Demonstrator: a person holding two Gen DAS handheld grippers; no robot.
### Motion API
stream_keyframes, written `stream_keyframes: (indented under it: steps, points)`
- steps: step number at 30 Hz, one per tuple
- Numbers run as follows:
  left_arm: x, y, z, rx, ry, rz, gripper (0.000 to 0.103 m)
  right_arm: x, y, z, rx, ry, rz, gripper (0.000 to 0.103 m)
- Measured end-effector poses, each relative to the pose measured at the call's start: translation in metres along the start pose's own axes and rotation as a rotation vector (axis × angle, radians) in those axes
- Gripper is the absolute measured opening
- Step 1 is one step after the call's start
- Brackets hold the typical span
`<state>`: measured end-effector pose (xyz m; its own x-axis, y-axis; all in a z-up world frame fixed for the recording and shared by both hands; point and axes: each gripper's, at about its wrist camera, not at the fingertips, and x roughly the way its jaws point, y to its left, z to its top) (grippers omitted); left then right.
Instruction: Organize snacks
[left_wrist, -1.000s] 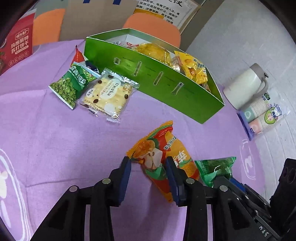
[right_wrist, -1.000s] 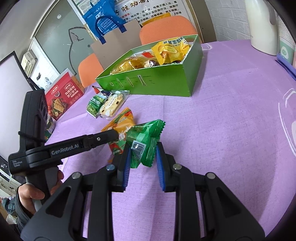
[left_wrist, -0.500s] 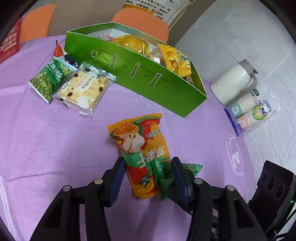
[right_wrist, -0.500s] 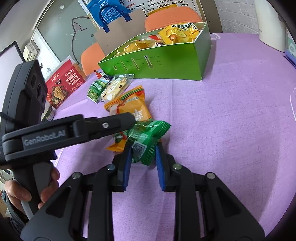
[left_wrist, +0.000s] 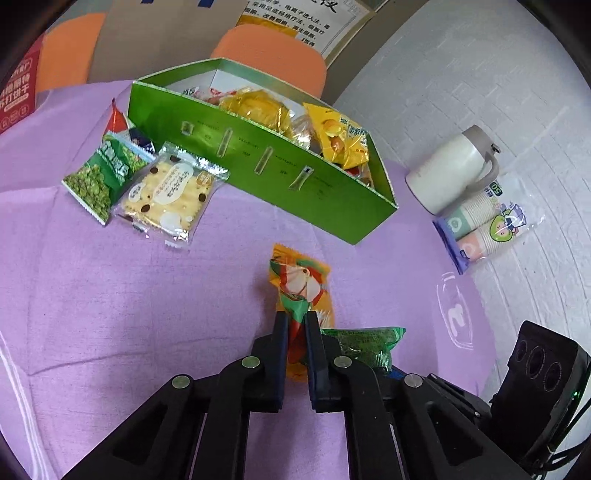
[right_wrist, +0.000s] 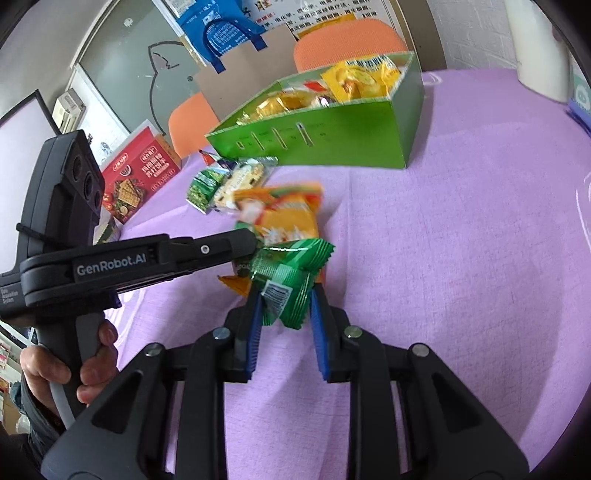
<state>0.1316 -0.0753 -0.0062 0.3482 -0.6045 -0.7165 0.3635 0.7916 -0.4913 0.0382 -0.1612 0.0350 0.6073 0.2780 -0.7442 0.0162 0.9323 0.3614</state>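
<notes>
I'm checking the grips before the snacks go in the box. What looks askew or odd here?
The orange snack pack is pinched along its middle by the left tongs, so it is crumpled. The green snack pack in the right tongs overlaps it. Nothing is spilled.

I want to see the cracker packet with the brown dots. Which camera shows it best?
The left wrist view: the cracker packet lies flat, sharp and whole beside the green pea packet. In the right wrist view it is small, blurred and far away.

Office: wall notices (left_wrist: 306, 22), orange chairs (right_wrist: 351, 40), whiteboard (right_wrist: 22, 147)
</notes>
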Motion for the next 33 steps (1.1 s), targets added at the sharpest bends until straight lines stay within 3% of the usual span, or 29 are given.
stream_keyframes:
  steps: [5,10,13,14,17,21,25,28,31,33]
  points:
    - [-0.021,0.003,0.016,-0.022,-0.052,-0.069,0.005,-0.023,0.010,0.013,-0.022,-0.074,0.045,0.026]
    - [-0.032,0.003,0.024,0.003,-0.076,-0.029,0.004,-0.035,0.007,0.024,-0.025,-0.117,0.007,0.026]
    - [-0.030,-0.005,0.021,0.087,-0.052,0.010,0.006,-0.035,0.002,0.026,-0.016,-0.116,-0.014,0.026]
    - [-0.024,-0.007,0.019,0.121,-0.006,0.012,0.014,-0.033,0.000,0.025,-0.015,-0.110,-0.024,0.026]
    - [-0.001,-0.007,0.012,0.157,0.099,0.055,0.058,-0.024,-0.004,0.021,-0.011,-0.080,-0.083,0.026]
    - [0.026,-0.007,0.003,0.170,0.176,0.065,0.059,-0.019,-0.017,0.012,0.015,-0.051,-0.123,0.026]
    - [0.032,-0.020,0.000,0.236,0.169,0.101,0.064,-0.019,-0.029,0.007,0.042,-0.043,-0.145,0.026]
    - [0.038,-0.034,-0.010,0.347,0.148,0.176,0.067,-0.023,-0.034,0.007,0.059,-0.052,-0.148,0.026]
    - [0.047,-0.051,-0.023,0.464,0.133,0.292,0.065,-0.024,-0.037,0.005,0.066,-0.053,-0.145,0.026]
    - [0.047,-0.055,-0.023,0.468,0.126,0.279,0.051,-0.024,-0.037,0.004,0.070,-0.053,-0.140,0.026]
